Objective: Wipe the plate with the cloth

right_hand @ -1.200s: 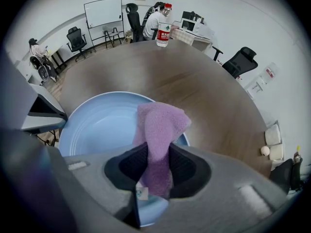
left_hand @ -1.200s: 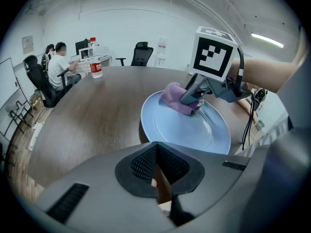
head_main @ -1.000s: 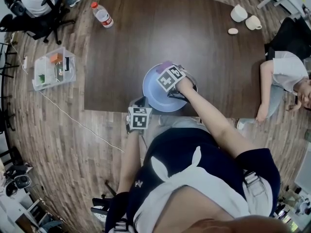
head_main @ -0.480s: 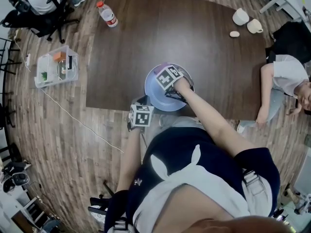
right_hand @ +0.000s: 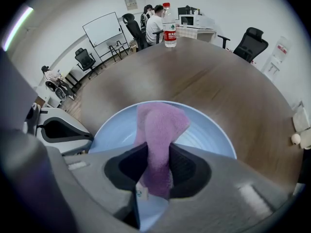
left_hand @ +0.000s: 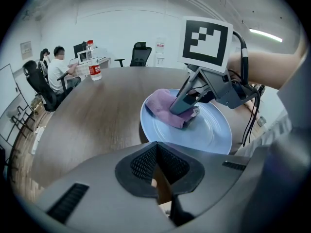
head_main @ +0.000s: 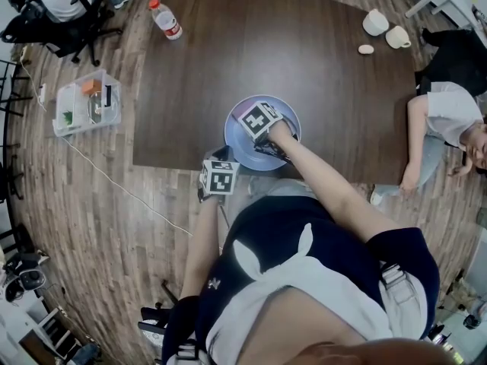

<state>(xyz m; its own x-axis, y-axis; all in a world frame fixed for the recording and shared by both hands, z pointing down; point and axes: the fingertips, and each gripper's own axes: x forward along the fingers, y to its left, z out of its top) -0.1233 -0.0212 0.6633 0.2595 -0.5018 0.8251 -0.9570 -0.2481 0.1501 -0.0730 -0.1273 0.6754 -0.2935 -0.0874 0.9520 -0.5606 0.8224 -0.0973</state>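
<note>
Nearest you, your left gripper is hanging just off the near edge of the brown table, beside the plate, its jaws closed together on nothing. Just beyond it, your right gripper is pointing steeply down over the light blue plate. Its jaws are pinching the purple cloth, whose free end is lying bunched on the plate. Farther off, a water bottle is standing at the table's far side.
</note>
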